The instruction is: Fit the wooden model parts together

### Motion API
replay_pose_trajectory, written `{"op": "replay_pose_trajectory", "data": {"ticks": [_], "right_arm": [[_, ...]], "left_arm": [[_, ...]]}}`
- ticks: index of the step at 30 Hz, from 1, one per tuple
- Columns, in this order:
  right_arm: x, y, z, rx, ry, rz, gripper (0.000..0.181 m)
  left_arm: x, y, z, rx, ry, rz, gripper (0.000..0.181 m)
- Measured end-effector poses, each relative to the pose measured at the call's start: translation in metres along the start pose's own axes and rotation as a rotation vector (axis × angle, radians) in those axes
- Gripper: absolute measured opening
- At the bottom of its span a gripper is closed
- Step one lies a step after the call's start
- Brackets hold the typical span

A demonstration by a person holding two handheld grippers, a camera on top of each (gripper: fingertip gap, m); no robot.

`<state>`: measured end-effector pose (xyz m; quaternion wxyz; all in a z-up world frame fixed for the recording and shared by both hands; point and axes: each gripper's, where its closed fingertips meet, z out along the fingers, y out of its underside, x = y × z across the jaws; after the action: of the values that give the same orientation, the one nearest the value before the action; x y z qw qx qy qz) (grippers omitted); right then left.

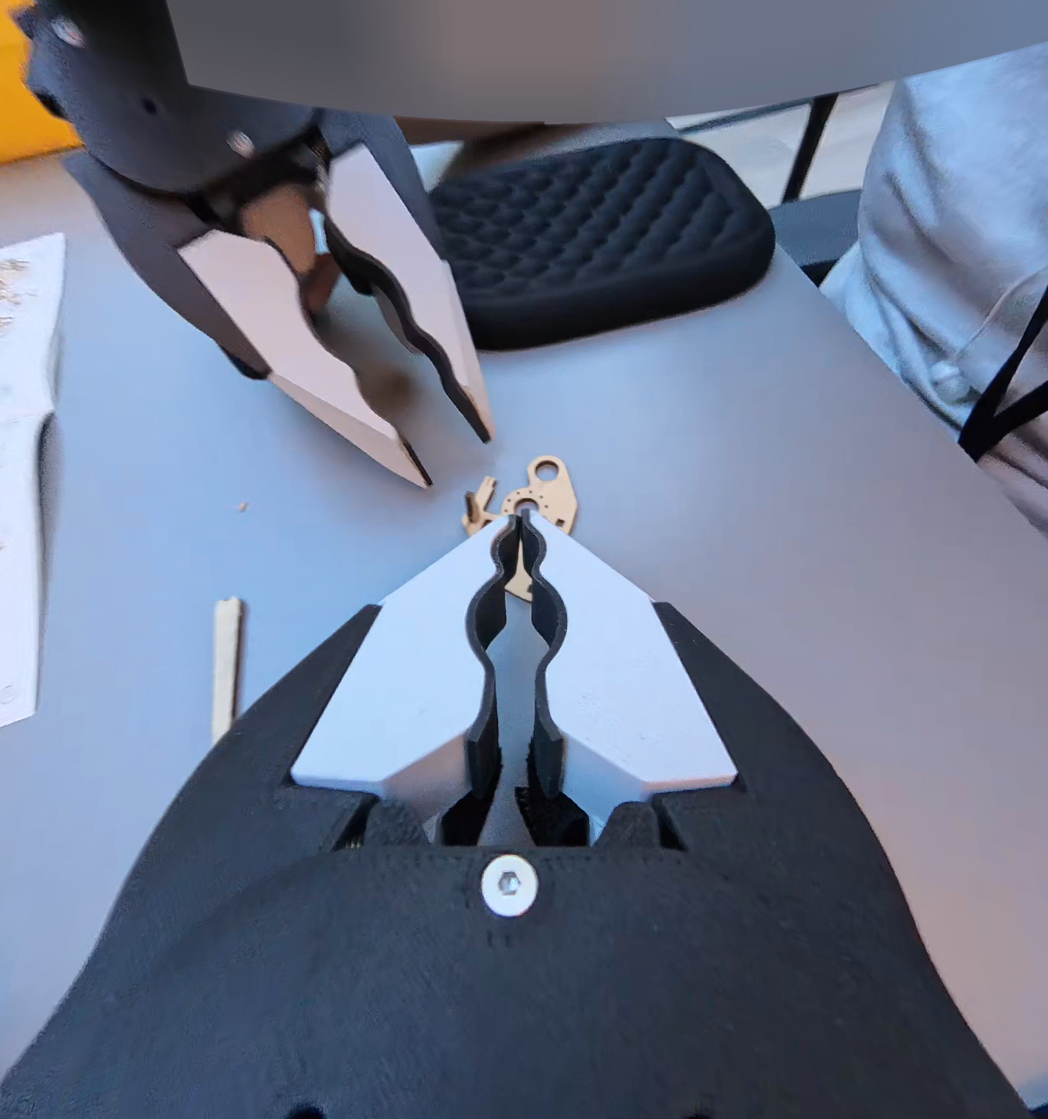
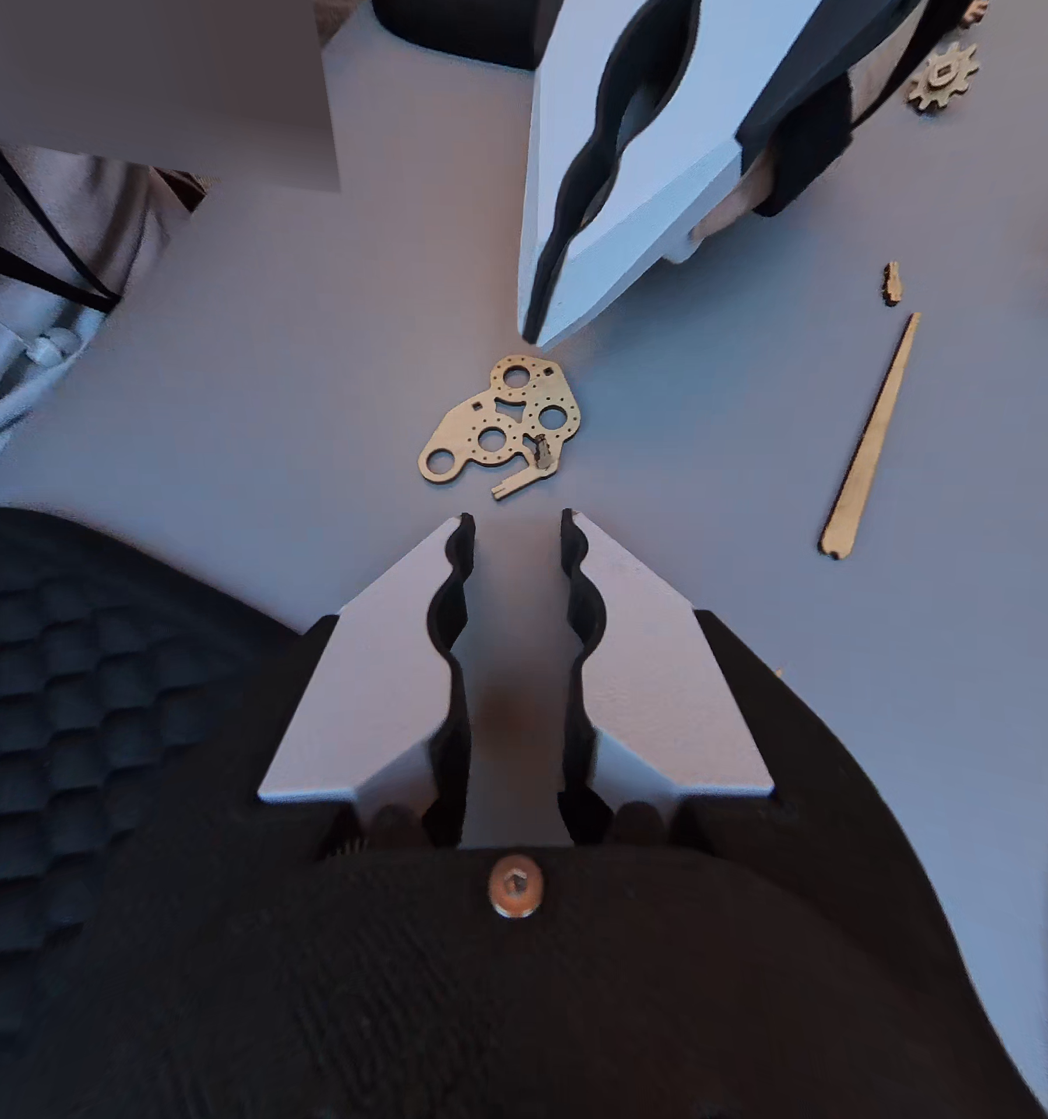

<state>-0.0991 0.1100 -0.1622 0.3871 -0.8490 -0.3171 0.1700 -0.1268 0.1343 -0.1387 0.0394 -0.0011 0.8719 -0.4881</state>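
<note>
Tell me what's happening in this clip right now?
A person is working on a grey table with two handheld grippers. A flat wooden plate with round holes lies between them, a small wooden piece at its edge. The left gripper is shut, tips just by the plate. The right gripper is open and empty, just short of it. A tapered wooden stick and a gear lie aside.

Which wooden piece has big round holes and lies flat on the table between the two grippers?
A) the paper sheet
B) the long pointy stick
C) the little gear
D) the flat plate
D: the flat plate shows several big round holes and lies on the grey table between the open right gripper and the left gripper; the long pointy stick and little gear lie off to the side.
</note>
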Motion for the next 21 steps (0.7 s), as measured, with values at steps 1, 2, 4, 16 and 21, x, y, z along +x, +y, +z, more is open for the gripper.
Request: {"op": "replay_pose_trajectory", "data": {"ticks": [1, 2, 4, 16, 21], "right_arm": [[0.003, 0.0, 0.001, -0.003, -0.002, -0.03, 0.031], [0.002, 0.0, 0.003, -0.003, -0.024, -0.051, 0.032], [0.002, -0.001, 0.006, -0.003, -0.062, -0.07, 0.033], [-0.002, -0.003, 0.01, -0.003, -0.088, -0.152, 0.026], [-0.006, -0.002, 0.009, -0.005, -0.104, -0.16, 0.02]], "left_arm": [[-0.004, -0.002, -0.004, 0.006, -0.022, -0.02, 0.001], [-0.006, -0.001, -0.006, -0.007, -0.037, -0.051, 0.014], [-0.007, 0.009, -0.005, -0.084, -0.042, -0.128, 0.04], [-0.013, 0.03, 0.004, -0.198, -0.072, -0.164, 0.042], [-0.019, 0.033, 0.0, -0.18, -0.092, -0.187, 0.032]]}}
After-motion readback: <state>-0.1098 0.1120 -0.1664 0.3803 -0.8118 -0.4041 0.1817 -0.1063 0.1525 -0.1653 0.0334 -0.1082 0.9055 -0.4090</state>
